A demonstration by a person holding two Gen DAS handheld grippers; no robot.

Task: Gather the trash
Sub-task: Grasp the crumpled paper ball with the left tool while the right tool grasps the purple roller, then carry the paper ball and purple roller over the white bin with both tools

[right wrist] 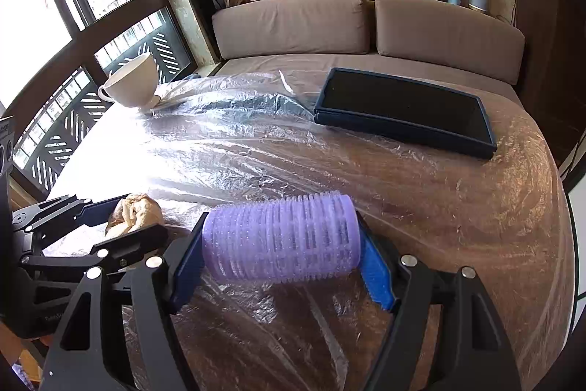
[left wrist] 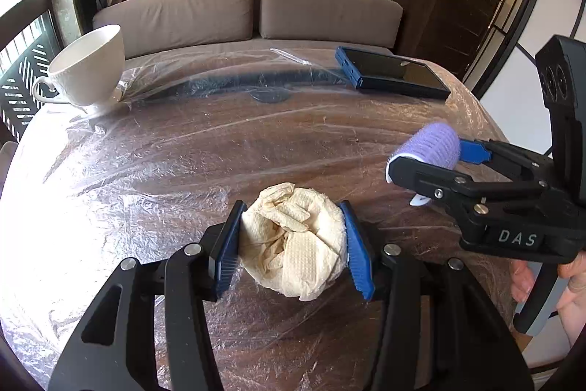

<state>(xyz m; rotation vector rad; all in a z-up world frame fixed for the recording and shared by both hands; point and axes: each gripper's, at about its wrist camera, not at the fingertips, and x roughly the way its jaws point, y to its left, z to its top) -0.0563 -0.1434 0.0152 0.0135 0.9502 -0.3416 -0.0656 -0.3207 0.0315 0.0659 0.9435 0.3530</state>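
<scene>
- Here, my left jaws are clamped on a crumpled paper towel; both blue pads press into its sides, and the wad sits low over the bench, near its front edge.
- My right jaws are clamped end to end on a purple hair roller, one pad against each end, so the roller lies crosswise between them.
- From the left view, the roller is to the right of the paper towel and well apart from it; whether it touches the bench I cannot tell.
- A clear, wrinkled plastic sheet covers the whole wooden bench.
- A dark tray lies flat at the far right of the bench, and nothing shows in it.
- A white cup stands at the far left edge, on a bunched fold of the plastic.
- A hand grips the handle of the right tool at the right edge of the left view.
- Behind the bench is a brown couch.
</scene>
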